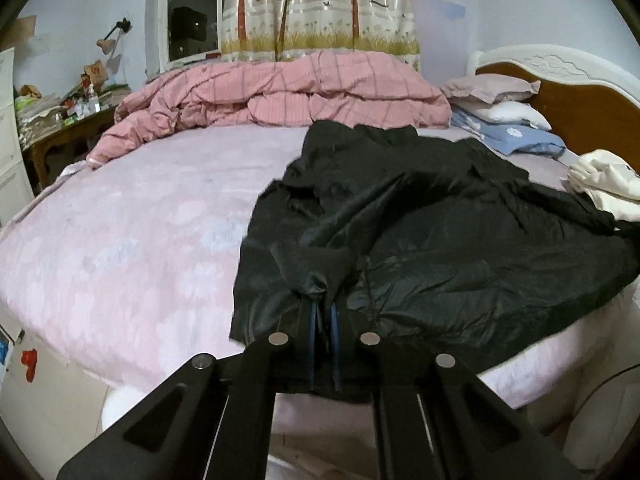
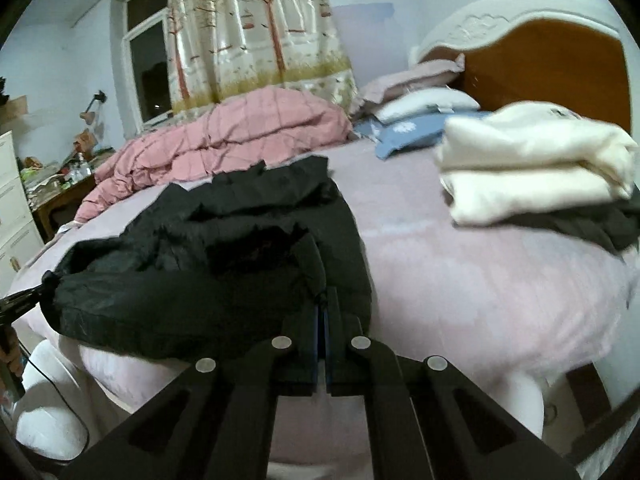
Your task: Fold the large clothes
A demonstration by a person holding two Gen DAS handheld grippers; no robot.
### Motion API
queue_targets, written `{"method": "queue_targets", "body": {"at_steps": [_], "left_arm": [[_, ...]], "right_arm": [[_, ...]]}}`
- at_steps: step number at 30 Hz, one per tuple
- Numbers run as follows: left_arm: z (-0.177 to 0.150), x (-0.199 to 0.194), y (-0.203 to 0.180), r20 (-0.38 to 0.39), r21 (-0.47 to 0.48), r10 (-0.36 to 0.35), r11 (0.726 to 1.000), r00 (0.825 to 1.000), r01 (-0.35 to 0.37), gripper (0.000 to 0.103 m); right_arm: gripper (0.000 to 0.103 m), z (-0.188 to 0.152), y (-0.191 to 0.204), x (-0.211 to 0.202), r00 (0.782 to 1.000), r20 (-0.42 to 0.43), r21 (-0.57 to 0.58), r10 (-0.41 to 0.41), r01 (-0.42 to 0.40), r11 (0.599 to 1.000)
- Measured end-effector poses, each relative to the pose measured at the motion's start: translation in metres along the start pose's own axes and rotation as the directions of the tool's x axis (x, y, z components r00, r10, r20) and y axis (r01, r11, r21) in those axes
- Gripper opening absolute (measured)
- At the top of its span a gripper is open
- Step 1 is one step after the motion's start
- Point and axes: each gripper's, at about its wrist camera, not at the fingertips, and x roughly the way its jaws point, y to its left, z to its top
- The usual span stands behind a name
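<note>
Left gripper [image 1: 323,300] is clamped on a bunched fold of the black garment [image 1: 440,232], its blue-padded fingers [image 1: 314,320] pressed nearly together with cloth pinched between them at the near hem. Right gripper [image 2: 326,300] is likewise closed on a fold of the same black garment [image 2: 224,264], the fabric gathered into a ridge just ahead of its fingertips.

In the right wrist view, the left gripper [image 2: 22,300] appears at the far left edge, gripping the opposite corner of the garment.

Garment position: spread crumpled across the near half of the bed, on the pink sheet [image 1: 120,240], with its near edge hanging over the mattress edge.

Surrounding items:
- A folded cream garment [image 2: 532,164] rests on a dark item, well apart from the black garment, toward the headboard [image 2: 552,72].
- A pink plaid duvet [image 1: 280,96] is heaped along the far side of the bed.
- Pillows [image 1: 512,120] are stacked beside the headboard.
- A tree-print curtain [image 1: 320,4] hangs behind the duvet, beside a window [image 1: 188,20].
- A cluttered side table [image 1: 68,116] stands at the far left.
</note>
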Motion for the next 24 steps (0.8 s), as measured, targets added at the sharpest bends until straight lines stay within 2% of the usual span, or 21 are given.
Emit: {"method": "queue_targets", "body": {"at_steps": [3, 6, 7, 8, 9, 10, 11, 12, 15, 16, 17, 18, 19, 21, 23, 24], "left_arm": [[-0.009, -0.001, -0.003, -0.025, 0.018, 0.014, 1.000, 1.000, -0.013, 0.010], [-0.005, 0.001, -0.003, -0.008, 0.004, 0.019, 1.000, 1.000, -0.019, 0.016], [-0.001, 0.002, -0.002, 0.004, -0.009, 0.018, 1.000, 1.000, -0.018, 0.026], [0.004, 0.002, -0.001, 0.020, -0.024, 0.013, 1.000, 1.000, -0.013, 0.046], [0.011, 0.003, 0.000, 0.043, -0.040, 0.009, 0.999, 0.999, -0.007, 0.058], [0.016, 0.005, 0.001, 0.064, -0.054, 0.012, 0.999, 0.998, -0.009, 0.073], [0.021, 0.007, 0.003, 0.079, -0.066, 0.014, 0.998, 0.997, -0.008, 0.074], [0.026, 0.012, 0.005, 0.083, -0.080, 0.001, 0.997, 0.997, 0.006, 0.074], [0.037, 0.035, 0.012, 0.041, -0.122, -0.063, 0.990, 0.997, 0.067, 0.072], [0.038, 0.041, 0.013, 0.033, -0.131, -0.082, 0.988, 0.996, 0.085, 0.057], [0.037, 0.044, 0.013, 0.024, -0.132, -0.100, 0.986, 0.995, 0.102, 0.021], [0.037, 0.047, 0.011, 0.009, -0.126, -0.124, 0.984, 0.992, 0.124, 0.007], [0.036, 0.044, 0.009, 0.022, -0.122, -0.126, 0.984, 0.992, 0.128, 0.006], [0.034, 0.020, 0.007, 0.122, -0.122, -0.083, 0.988, 0.989, 0.098, 0.006], [0.030, -0.011, 0.009, 0.240, -0.124, -0.044, 0.989, 0.970, 0.076, 0.006], [0.030, -0.022, 0.010, 0.270, -0.124, -0.039, 0.989, 0.962, 0.074, 0.006]], "right_arm": [[0.001, -0.004, -0.007, -0.007, 1.000, -0.019, 0.034, -0.003, 0.004, 0.999], [0.001, -0.003, -0.010, -0.004, 0.999, -0.047, 0.058, -0.014, 0.017, 0.998], [0.002, -0.003, -0.011, -0.002, 0.999, -0.053, 0.060, -0.008, 0.011, 0.998], [0.005, -0.001, -0.012, 0.001, 0.998, -0.061, 0.064, 0.001, 0.003, 0.998], [0.014, 0.001, -0.014, 0.004, 0.998, -0.070, 0.073, 0.007, -0.002, 0.997], [0.034, 0.003, -0.015, 0.007, 0.997, -0.074, 0.083, 0.014, -0.008, 0.996], [0.048, 0.006, -0.018, 0.010, 0.998, -0.066, 0.104, 0.015, -0.008, 0.995], [0.066, 0.007, -0.019, 0.011, 0.999, -0.051, 0.120, 0.016, -0.010, 0.993], [0.064, 0.015, -0.021, 0.024, 0.992, -0.070, 0.143, 0.102, -0.091, 0.985], [0.055, 0.015, -0.020, 0.030, 0.987, -0.094, 0.142, 0.132, -0.118, 0.983], [0.045, 0.015, -0.017, 0.039, 0.982, -0.132, 0.128, 0.138, -0.122, 0.984], [0.012, 0.013, -0.012, 0.042, 0.982, -0.148, 0.103, 0.116, -0.101, 0.990], [0.002, 0.011, -0.007, 0.043, 0.986, -0.148, 0.068, 0.082, -0.072, 0.995], [0.002, 0.009, 0.004, 0.027, 0.996, -0.064, -0.005, 0.068, -0.069, 0.998], [0.002, 0.011, 0.012, 0.005, 0.996, 0.015, -0.057, 0.090, -0.089, 0.994], [0.002, 0.014, 0.017, -0.005, 0.997, 0.049, -0.099, 0.058, -0.053, 0.994]]}}
